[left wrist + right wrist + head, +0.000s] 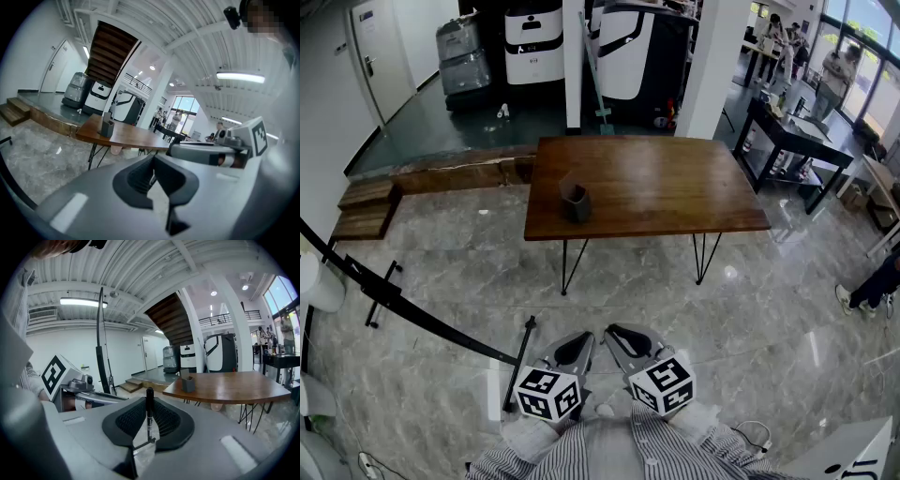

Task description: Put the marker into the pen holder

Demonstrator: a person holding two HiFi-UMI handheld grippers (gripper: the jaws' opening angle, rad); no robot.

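A dark grey pen holder [574, 201] stands near the front left of a brown wooden table [675, 187], far ahead of both grippers. It also shows in the left gripper view as the pen holder [107, 127] and in the right gripper view as the pen holder [188, 383]. My right gripper [149, 420] is shut on a black marker [149, 411] that stands upright between its pads. My left gripper [152, 179] is shut with nothing in it. In the head view the left gripper [577, 344] and right gripper [620, 337] sit side by side close to my striped shirt.
A black stand with a long slanted pole [403, 309] crosses the floor at my left. Wooden steps [364, 207] lie left of the table. A black side table [802, 136] and people stand at the far right. White machines [532, 42] line the back.
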